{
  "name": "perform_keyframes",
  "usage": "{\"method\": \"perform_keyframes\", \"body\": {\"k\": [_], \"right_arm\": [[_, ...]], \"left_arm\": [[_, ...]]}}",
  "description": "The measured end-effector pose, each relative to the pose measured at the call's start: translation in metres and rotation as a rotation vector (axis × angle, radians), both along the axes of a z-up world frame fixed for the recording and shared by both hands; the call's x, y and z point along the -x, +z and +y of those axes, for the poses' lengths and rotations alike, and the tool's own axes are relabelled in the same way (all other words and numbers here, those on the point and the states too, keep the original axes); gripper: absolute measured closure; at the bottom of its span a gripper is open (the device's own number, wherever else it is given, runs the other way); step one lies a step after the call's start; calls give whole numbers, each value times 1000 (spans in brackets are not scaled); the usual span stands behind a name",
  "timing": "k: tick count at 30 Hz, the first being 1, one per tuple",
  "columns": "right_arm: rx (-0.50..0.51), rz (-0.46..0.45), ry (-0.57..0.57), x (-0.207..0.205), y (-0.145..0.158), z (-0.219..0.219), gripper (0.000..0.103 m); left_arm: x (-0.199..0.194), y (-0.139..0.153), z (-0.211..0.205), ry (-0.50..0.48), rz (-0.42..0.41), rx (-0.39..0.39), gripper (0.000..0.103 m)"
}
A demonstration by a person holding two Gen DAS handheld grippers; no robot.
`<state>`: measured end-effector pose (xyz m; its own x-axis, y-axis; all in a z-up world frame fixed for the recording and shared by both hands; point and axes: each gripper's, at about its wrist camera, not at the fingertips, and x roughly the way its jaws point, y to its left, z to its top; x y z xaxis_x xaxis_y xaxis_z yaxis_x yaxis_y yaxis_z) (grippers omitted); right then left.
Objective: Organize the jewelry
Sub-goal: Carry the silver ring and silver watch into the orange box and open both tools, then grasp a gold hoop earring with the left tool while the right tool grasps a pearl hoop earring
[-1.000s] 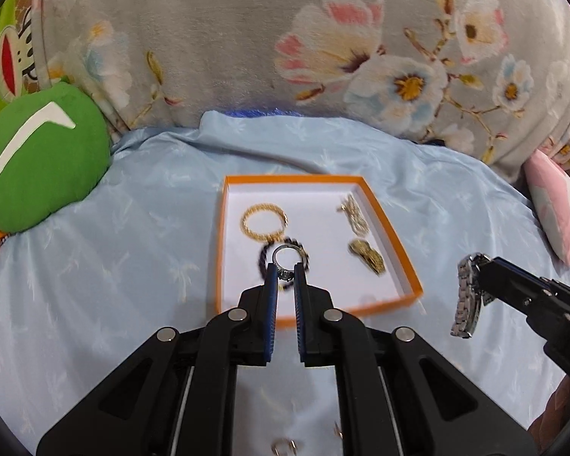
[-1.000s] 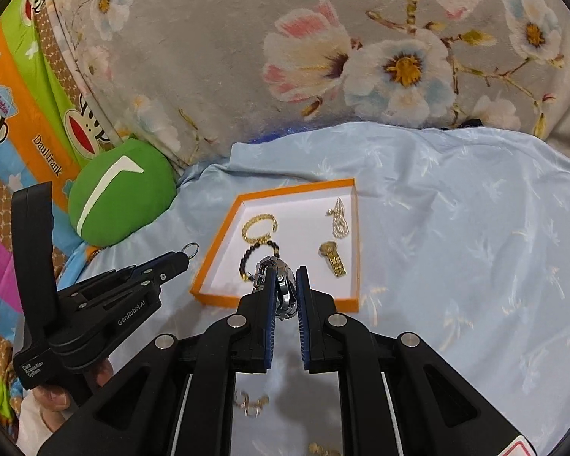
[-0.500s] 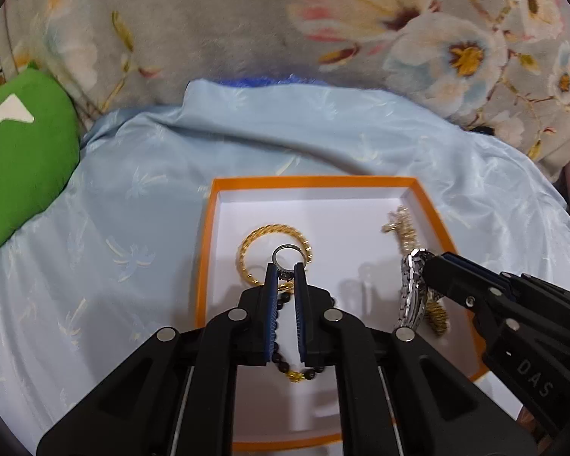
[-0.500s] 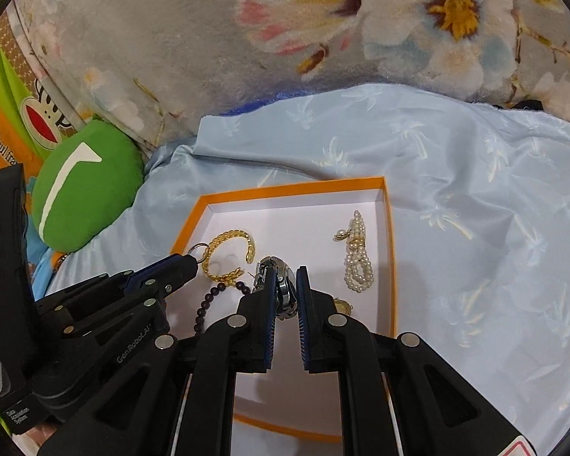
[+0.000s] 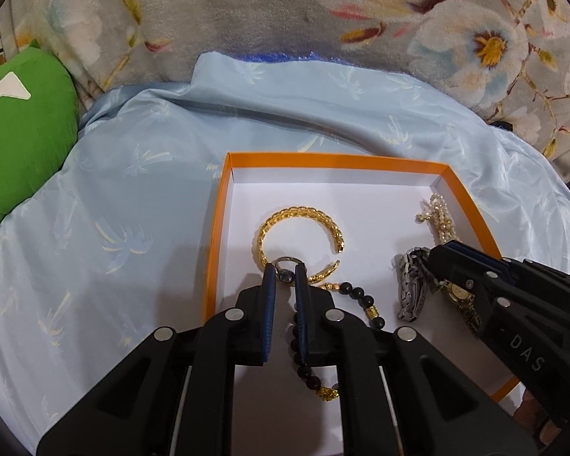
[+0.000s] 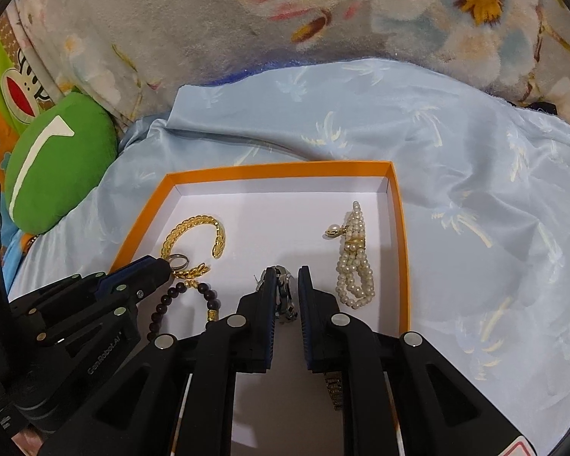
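The left claw (image 5: 285, 271) is clamped on a small silver ring (image 5: 287, 268), held just over the open end of the gold bangle (image 5: 298, 228) inside the orange box (image 5: 216, 235). The right claw (image 6: 285, 283) is clamped on a steel watch (image 6: 285, 296) above the box's white floor, between the bangle and the pearl bracelet (image 6: 355, 262); the watch's strap hangs down beneath the claw. A dark bead bracelet (image 5: 355, 296) lies on the floor near the left claw, and part of a gold watch (image 5: 458, 292) shows beside the right claw. The box rests on a pale blue sheet (image 6: 475, 174) on a bed, with a green cushion (image 6: 57, 167) off to the left and a floral blanket (image 5: 247, 19) behind
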<state>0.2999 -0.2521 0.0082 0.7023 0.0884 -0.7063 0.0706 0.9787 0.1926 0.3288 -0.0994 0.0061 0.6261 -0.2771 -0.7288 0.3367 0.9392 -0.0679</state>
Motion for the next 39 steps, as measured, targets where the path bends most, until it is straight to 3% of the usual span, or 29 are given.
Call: {"method": "perform_keyframes", "body": {"k": [3,7,11,14,18,27,30,35,39], "right_arm": [[-2,-31,-6,9,9,-2,91],[-9,-86,-15,30,29,-6,91],[-40,-131,-11,68,45,-12,91],[-39,-147,-3,106,50,-12,91],[-46,-139,-10,163,39,-9,91],[-43,-82,-62,262,-4,8,91],[-58,-69,-67,276,-11,13,91],[-57,-53,-72,286,-20,20,80],[-33,-32,-66,286,-27,27,80]], "left_arm": [[4,6,4,9,-28,9,90],[16,24,29,47,-58,92,89],[41,40,62,84,-79,156,88],[70,44,83,94,-87,160,87],[114,35,103,93,-59,180,76],[209,6,104,46,-8,144,70],[223,1,100,30,14,160,66],[237,-8,92,42,28,123,65],[241,-11,91,51,32,102,65]]}}
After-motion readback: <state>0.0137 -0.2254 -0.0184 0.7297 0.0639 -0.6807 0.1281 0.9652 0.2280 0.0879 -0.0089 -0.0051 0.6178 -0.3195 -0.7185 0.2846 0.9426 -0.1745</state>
